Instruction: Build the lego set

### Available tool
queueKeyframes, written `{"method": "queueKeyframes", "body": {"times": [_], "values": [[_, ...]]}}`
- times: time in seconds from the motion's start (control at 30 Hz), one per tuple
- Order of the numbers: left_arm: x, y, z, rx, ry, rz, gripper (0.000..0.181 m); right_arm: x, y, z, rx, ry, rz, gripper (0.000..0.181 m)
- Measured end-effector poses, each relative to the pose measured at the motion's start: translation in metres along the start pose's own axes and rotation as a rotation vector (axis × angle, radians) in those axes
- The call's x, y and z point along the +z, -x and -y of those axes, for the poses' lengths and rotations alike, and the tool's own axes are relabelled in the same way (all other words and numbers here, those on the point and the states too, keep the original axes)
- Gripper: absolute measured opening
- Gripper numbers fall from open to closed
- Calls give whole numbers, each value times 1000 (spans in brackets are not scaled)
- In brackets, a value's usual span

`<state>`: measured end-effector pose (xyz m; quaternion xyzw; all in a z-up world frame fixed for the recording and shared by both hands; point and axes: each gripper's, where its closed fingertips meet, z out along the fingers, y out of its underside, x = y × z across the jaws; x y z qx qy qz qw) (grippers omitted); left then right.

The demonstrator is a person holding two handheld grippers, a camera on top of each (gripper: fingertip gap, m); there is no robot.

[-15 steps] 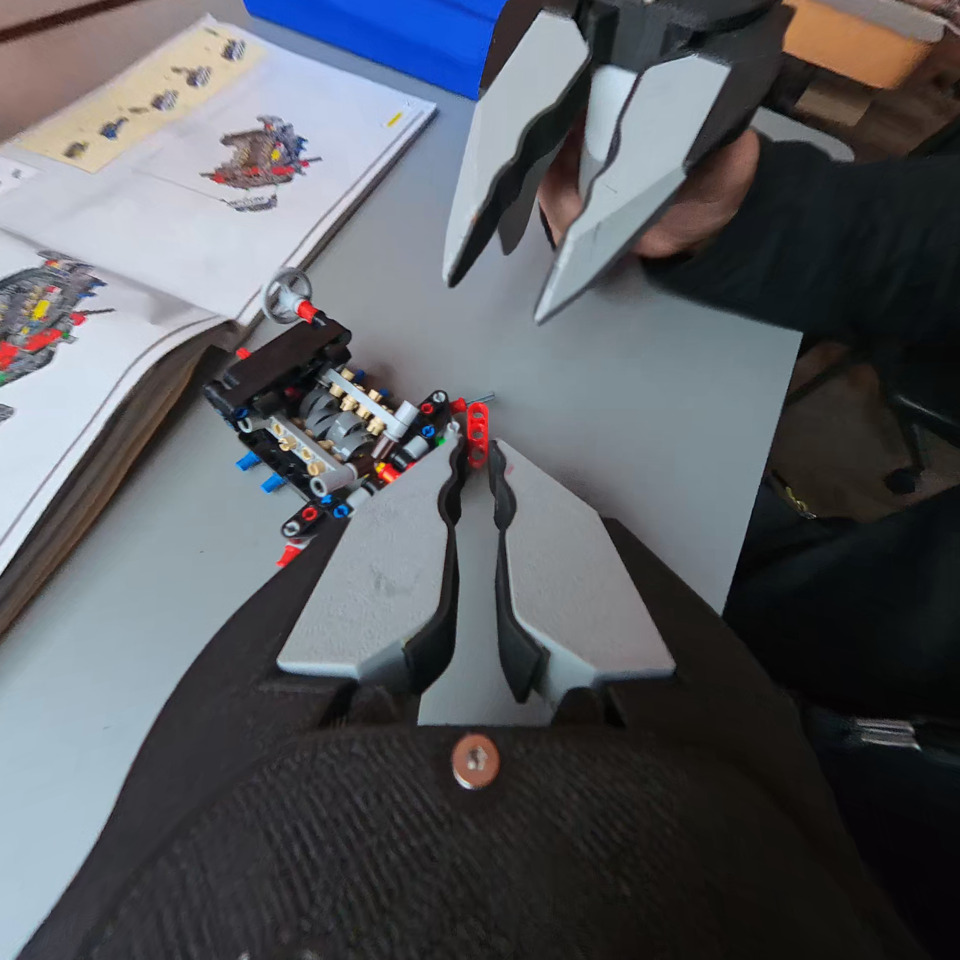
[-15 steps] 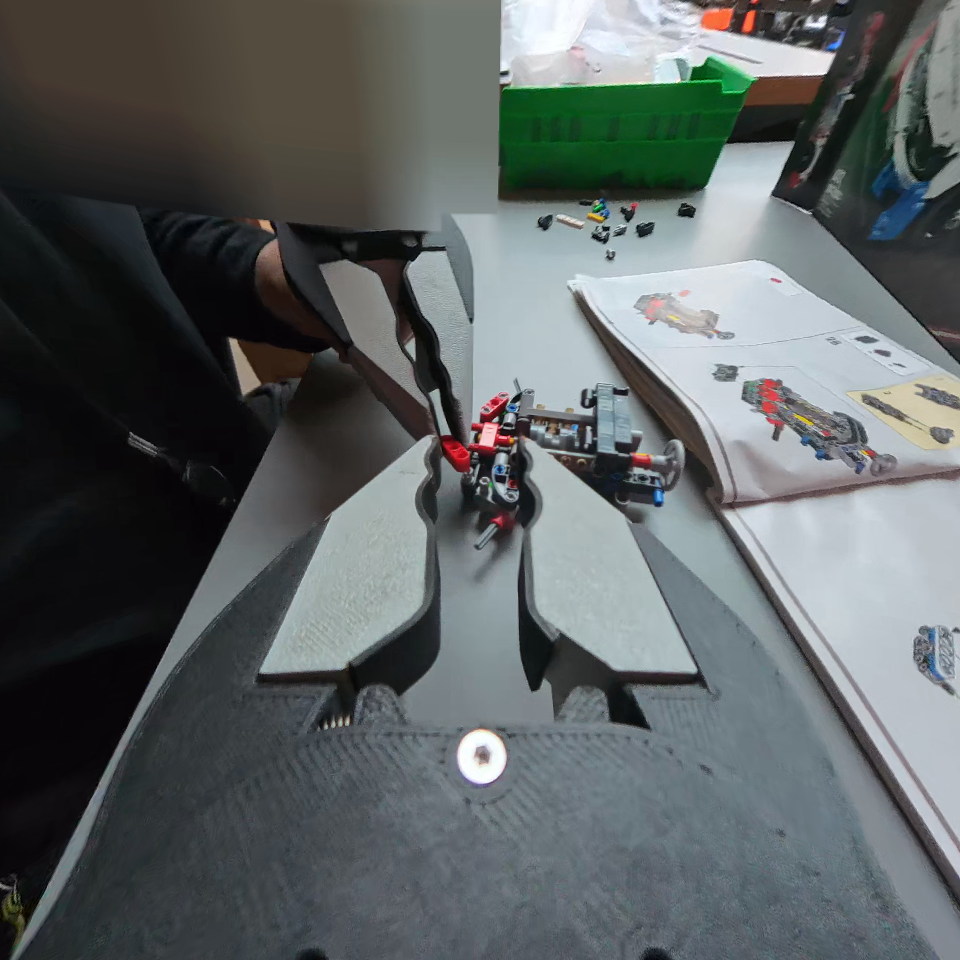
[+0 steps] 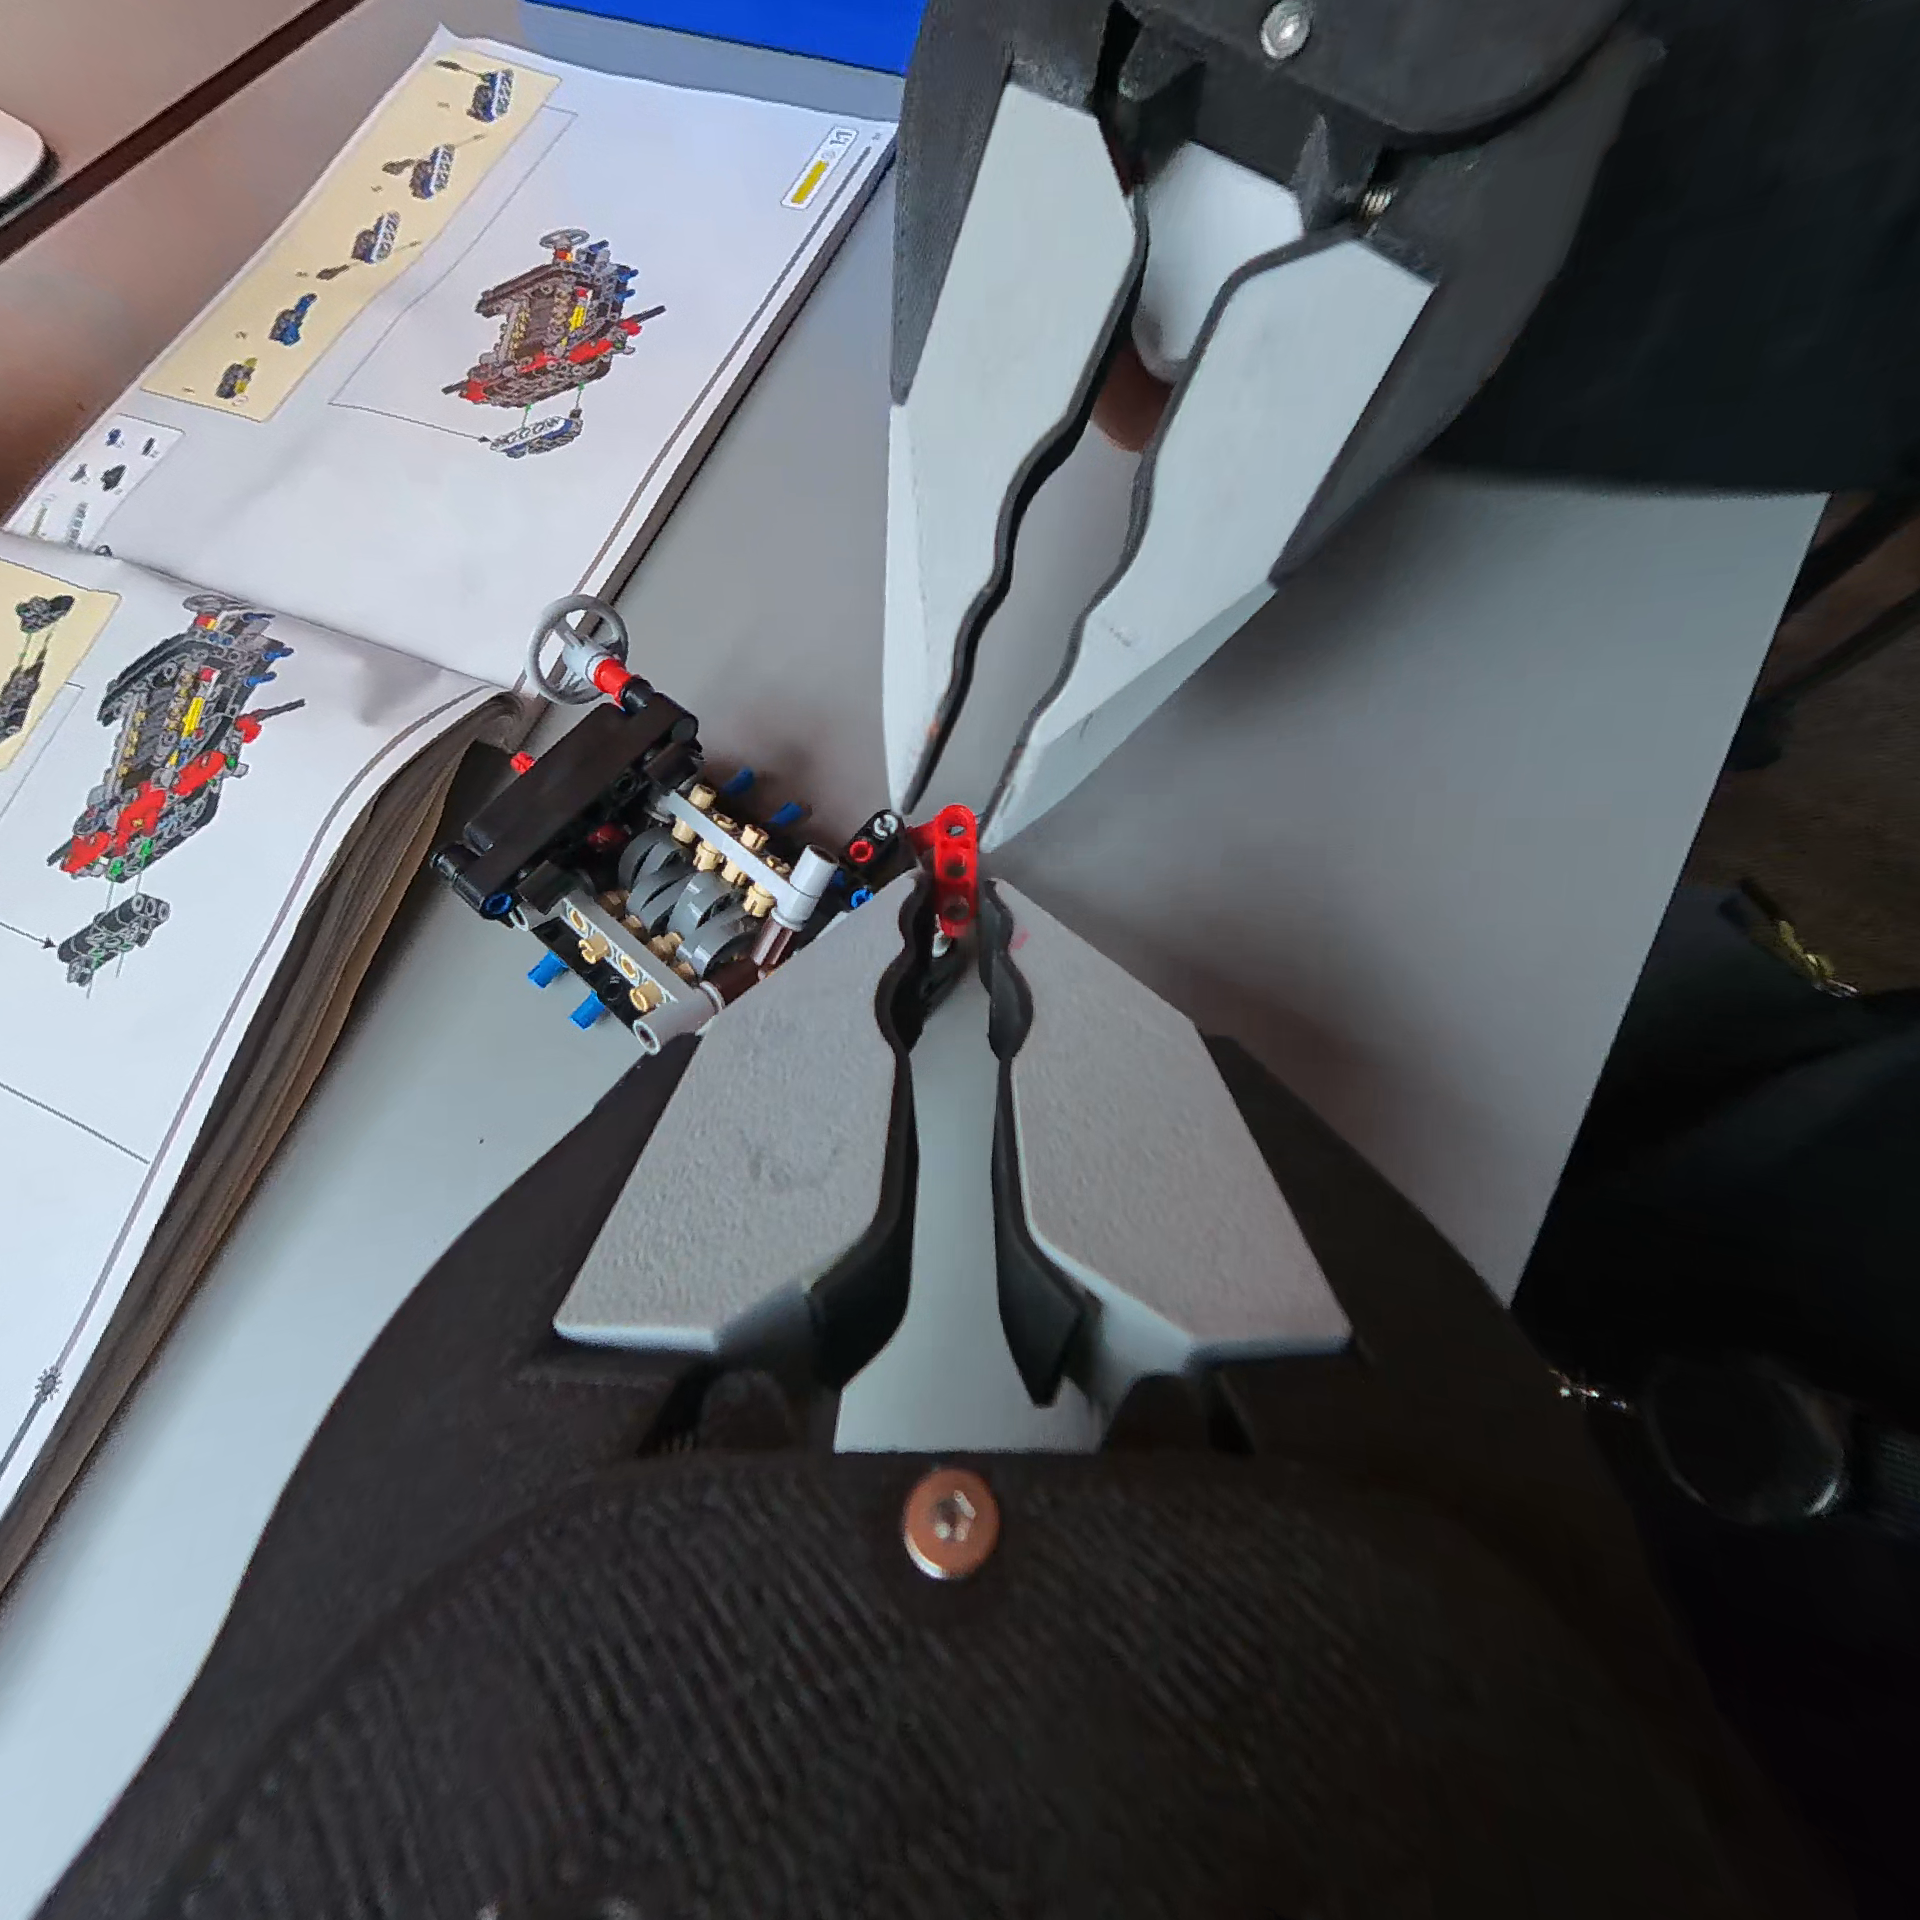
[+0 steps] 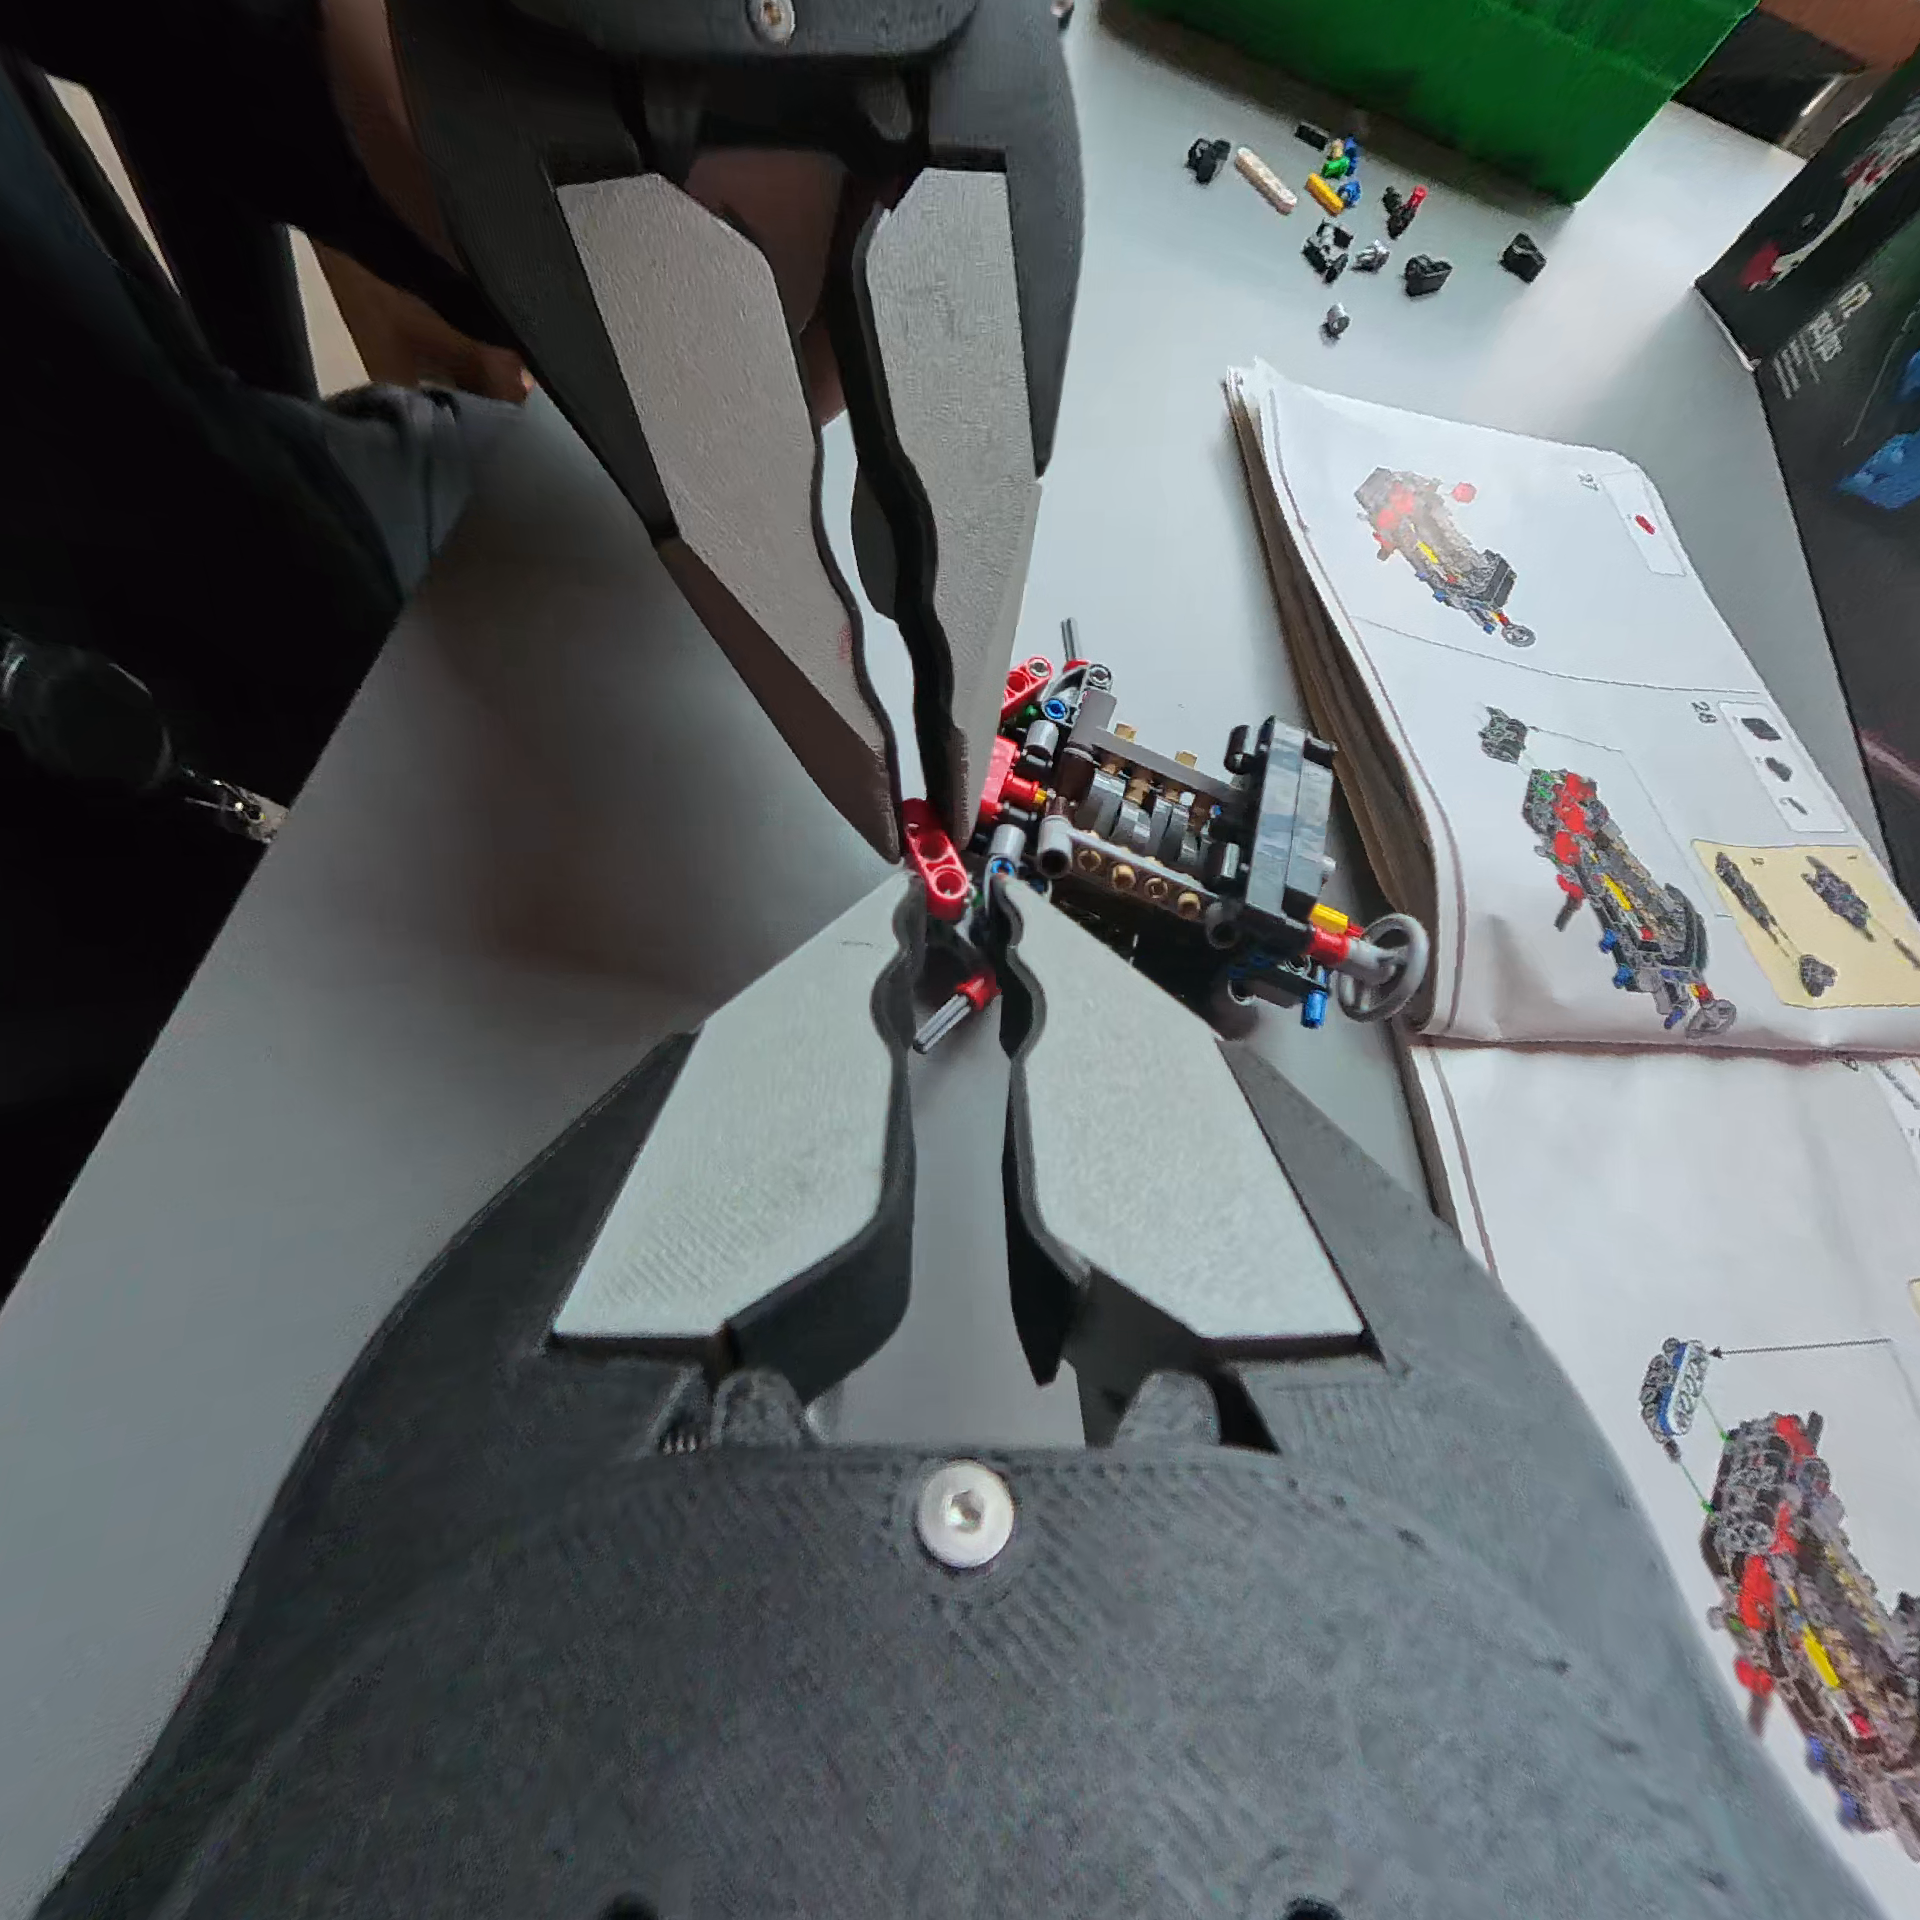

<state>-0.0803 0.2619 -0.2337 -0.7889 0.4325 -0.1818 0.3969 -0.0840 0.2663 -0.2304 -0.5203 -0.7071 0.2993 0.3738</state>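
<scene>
The lego model (image 3: 665, 862), a knobbly block of black, grey and tan pieces with a grey wheel, is lying on the smooth grey table (image 3: 1351, 831) beside an open instruction booklet (image 3: 312, 520). A red beam (image 3: 954, 868) with holes is sticking out at its end. The left hand-held gripper (image 3: 951, 914) is pinching that beam; the right hand-held gripper (image 4: 956, 914) is clamping the model's end, tips meeting.

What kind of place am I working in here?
Probably a hobby or lab workbench: a grey table holds an open instruction booklet, a half-built lego model, loose pieces and a green bin.
</scene>
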Motion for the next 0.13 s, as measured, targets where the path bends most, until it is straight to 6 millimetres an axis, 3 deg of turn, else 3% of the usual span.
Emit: {"method": "queueKeyframes", "body": {"times": [0.03,0.13], "values": [[0,0,0,5,5,0,5,1,1,0,-11,8,6,6],[1,1,-1,12,9,-3,5,2,2,-1,-21,19,23,5]]}}
